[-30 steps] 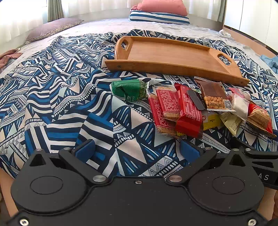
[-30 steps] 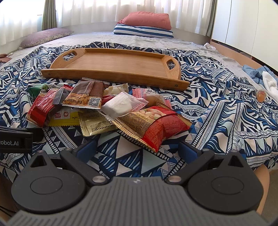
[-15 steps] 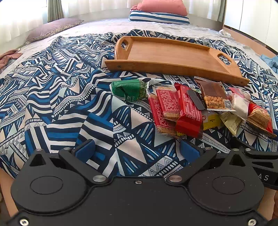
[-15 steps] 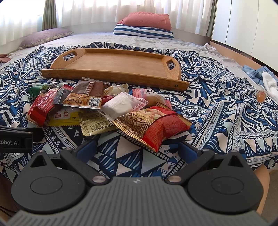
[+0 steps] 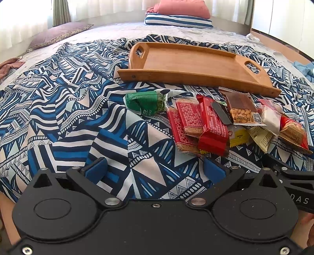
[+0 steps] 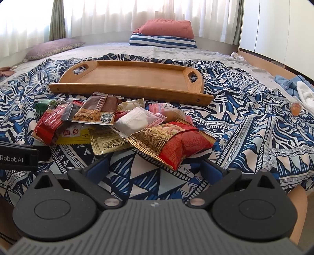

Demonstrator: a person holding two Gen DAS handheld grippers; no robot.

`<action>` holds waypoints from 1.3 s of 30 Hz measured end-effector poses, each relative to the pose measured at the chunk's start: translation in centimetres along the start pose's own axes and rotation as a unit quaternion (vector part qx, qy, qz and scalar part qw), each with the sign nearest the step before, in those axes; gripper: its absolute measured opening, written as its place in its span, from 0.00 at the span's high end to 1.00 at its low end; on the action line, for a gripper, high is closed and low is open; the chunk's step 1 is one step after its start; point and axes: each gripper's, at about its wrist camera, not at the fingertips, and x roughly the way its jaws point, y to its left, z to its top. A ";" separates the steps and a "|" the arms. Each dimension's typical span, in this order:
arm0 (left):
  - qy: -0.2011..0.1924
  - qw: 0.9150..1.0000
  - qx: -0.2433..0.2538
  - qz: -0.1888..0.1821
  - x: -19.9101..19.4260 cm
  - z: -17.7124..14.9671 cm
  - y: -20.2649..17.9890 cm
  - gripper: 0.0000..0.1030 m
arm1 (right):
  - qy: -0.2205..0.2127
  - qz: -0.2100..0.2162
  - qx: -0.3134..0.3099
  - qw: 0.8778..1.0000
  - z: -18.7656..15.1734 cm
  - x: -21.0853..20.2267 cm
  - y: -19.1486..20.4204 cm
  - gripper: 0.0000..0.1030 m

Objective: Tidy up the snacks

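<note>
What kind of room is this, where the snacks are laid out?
Most likely a bedroom. The snacks and a wooden tray sit on a patterned bedspread over a bed, with stacked pillows at the far end and curtains over a bright window behind them.

patterned blue blanket [image 6: 245, 121], striped pillow [image 6: 162, 42], curtains [image 6: 117, 15]

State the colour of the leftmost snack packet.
Green, clearest in the left wrist view.

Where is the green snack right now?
The green snack lies at the left end of the snack pile in the left wrist view, beside the red bars and just in front of the wooden tray. The right wrist view shows only its edge.
</note>
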 end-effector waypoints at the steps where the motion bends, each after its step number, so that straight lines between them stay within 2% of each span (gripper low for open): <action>1: -0.002 1.000 0.001 0.000 -0.1 -0.2 -0.1 0.00 | -0.002 0.001 0.000 1.000 0.0 0.0 0.0 0.00; 12: -0.025 1.000 0.013 -0.010 -0.2 -0.7 0.1 0.00 | -0.013 0.003 -0.006 1.000 -0.4 0.0 0.1 0.00; 18: -0.038 0.999 0.012 0.000 -0.3 -1.1 -0.3 0.00 | -0.059 0.015 0.006 0.998 -1.8 -0.5 -0.5 0.00; 25: -0.031 0.999 -0.009 -0.008 -0.7 -0.4 0.1 0.00 | -0.063 0.019 -0.016 0.998 -1.9 -0.6 -0.4 0.00; 28: -0.033 0.999 -0.028 -0.020 -1.3 0.0 0.6 0.00 | -0.059 0.013 -0.004 0.998 -1.8 -0.9 -0.2 0.00; 31: -0.047 0.998 -0.039 -0.032 -2.4 0.5 0.7 0.00 | -0.057 0.014 -0.005 0.998 -1.7 -1.2 -0.3 0.00; 34: -0.078 0.996 -0.033 -0.033 -3.6 0.7 0.4 0.02 | -0.060 0.032 0.017 0.998 -1.6 -2.0 -1.2 0.00; 38: -0.116 0.993 -0.007 -0.036 -5.0 1.2 -0.8 0.08 | -0.080 0.040 0.061 0.994 -1.2 -3.1 -2.9 0.00; 39: -0.119 0.992 0.002 -0.041 -5.0 1.3 -1.2 0.13 | -0.086 0.040 0.068 0.993 -1.0 -3.3 -3.2 0.00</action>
